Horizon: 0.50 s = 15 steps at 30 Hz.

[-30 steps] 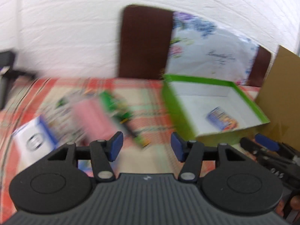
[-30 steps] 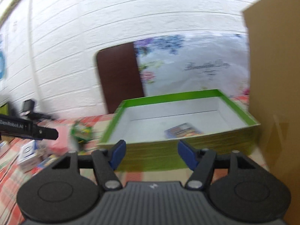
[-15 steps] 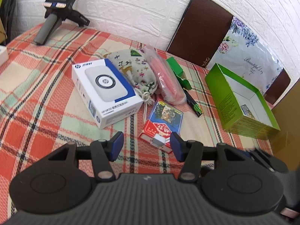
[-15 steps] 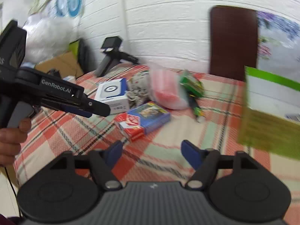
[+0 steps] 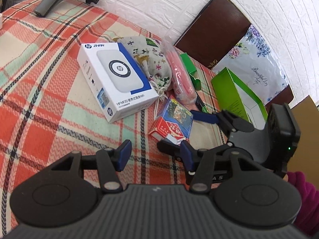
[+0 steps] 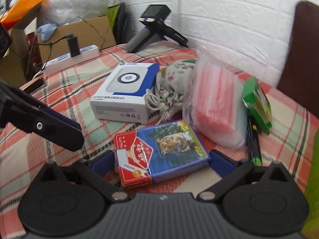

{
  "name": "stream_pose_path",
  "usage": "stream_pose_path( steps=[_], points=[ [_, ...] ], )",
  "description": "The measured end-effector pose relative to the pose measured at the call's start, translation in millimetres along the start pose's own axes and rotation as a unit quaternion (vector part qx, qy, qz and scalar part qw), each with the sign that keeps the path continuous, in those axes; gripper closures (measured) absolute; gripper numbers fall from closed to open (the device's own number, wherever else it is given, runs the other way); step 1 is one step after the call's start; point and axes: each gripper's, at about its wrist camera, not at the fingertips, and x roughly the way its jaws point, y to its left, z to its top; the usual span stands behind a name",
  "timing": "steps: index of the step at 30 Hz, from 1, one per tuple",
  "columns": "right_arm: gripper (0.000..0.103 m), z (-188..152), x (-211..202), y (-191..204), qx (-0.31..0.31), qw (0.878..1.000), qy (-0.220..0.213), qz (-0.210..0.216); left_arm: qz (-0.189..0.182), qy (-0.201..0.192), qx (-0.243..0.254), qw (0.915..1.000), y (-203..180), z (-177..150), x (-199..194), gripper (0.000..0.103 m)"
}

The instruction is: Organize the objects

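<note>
A red and blue card pack (image 6: 159, 155) lies on the plaid cloth between the fingers of my right gripper (image 6: 161, 163), whose jaws are opening; the pads stand just off its sides. The left wrist view shows that right gripper (image 5: 176, 129) straddling the card pack (image 5: 173, 123). My left gripper (image 5: 155, 155) hovers a little short of the pack, open with only cloth between its fingers. Behind lie a white and blue box (image 6: 127, 91), a printed pouch (image 6: 173, 79), a pink bagged pack (image 6: 215, 103) and a small green box (image 6: 257, 103). An open green box (image 5: 235, 95) stands to the right.
A grey-handled camera (image 6: 151, 29) stands at the table's far side, a power strip (image 6: 69, 59) near its left edge. A brown chair back (image 5: 215, 29) and a floral bag (image 5: 255, 69) are behind the green box. A person's sleeve (image 5: 301, 189) shows at the right.
My right gripper swung left from the green box to the card pack and opened wide around it. My left gripper also turned left and sank; the right gripper now shows in its view.
</note>
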Motion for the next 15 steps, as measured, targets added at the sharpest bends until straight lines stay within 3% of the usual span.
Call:
stream_pose_path(
  steps=[5,7,10,15],
  points=[
    [0.003,-17,-28,15,0.116,0.991,0.016,-0.072,-0.006,0.010,0.010,0.9999,-8,-4,4,0.048],
    [0.002,-34,-45,31,0.157,0.985,0.014,-0.070,-0.006,0.015,0.017,0.9997,-16,-9,7,0.048],
    [0.000,-58,-73,52,0.150,0.988,-0.009,-0.043,-0.010,0.021,0.035,0.9991,-28,-16,7,0.048],
    [0.000,-72,-94,55,0.117,0.990,-0.034,-0.074,-0.003,0.022,0.051,0.9984,-38,-24,0,0.048]
  ],
)
